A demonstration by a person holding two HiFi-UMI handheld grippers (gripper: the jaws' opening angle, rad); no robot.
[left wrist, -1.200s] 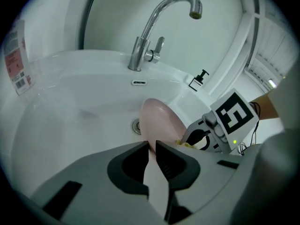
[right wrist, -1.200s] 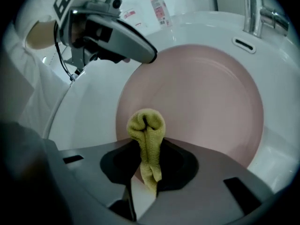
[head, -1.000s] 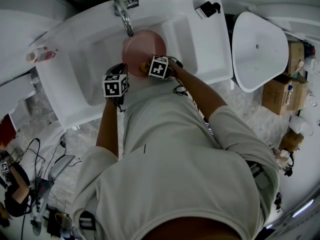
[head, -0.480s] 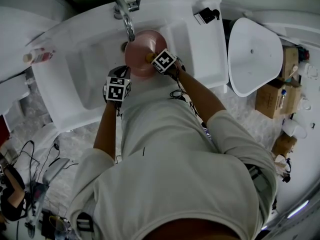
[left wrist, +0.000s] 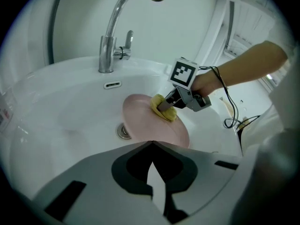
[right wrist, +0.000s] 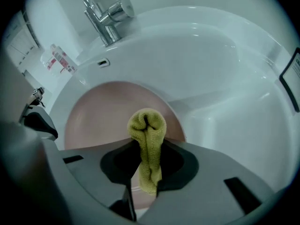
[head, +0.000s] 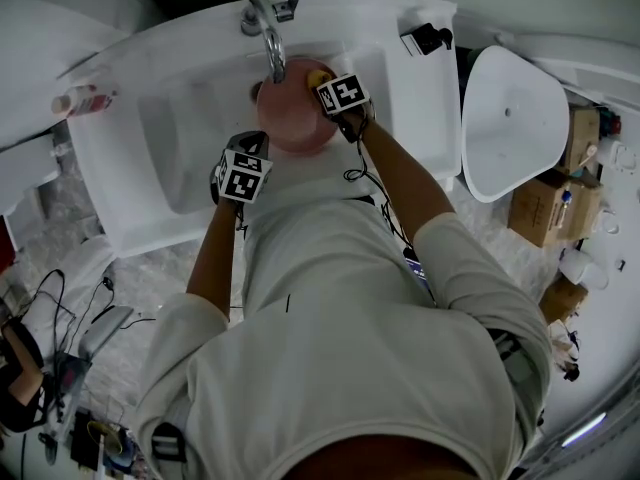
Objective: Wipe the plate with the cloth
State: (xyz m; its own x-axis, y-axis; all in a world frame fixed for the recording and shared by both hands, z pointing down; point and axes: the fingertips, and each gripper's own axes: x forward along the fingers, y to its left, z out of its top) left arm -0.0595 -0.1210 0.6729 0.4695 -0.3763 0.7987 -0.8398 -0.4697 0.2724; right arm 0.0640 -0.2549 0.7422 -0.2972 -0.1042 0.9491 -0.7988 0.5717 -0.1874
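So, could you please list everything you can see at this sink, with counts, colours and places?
plate: one, pink, in the sink under the tap
cloth: one, yellow, against the plate
sink: one, white, centre
tap: one, silver, back rim
bottle: one, pale with red, left counter
black item: one, back right corner, unidentifiable
tub: one, white, right of the sink
boxes: a few, brown, far right
left claw: one, grey, just closed, tips together at the plate's near rim
right claw: one, grey, shut on the cloth
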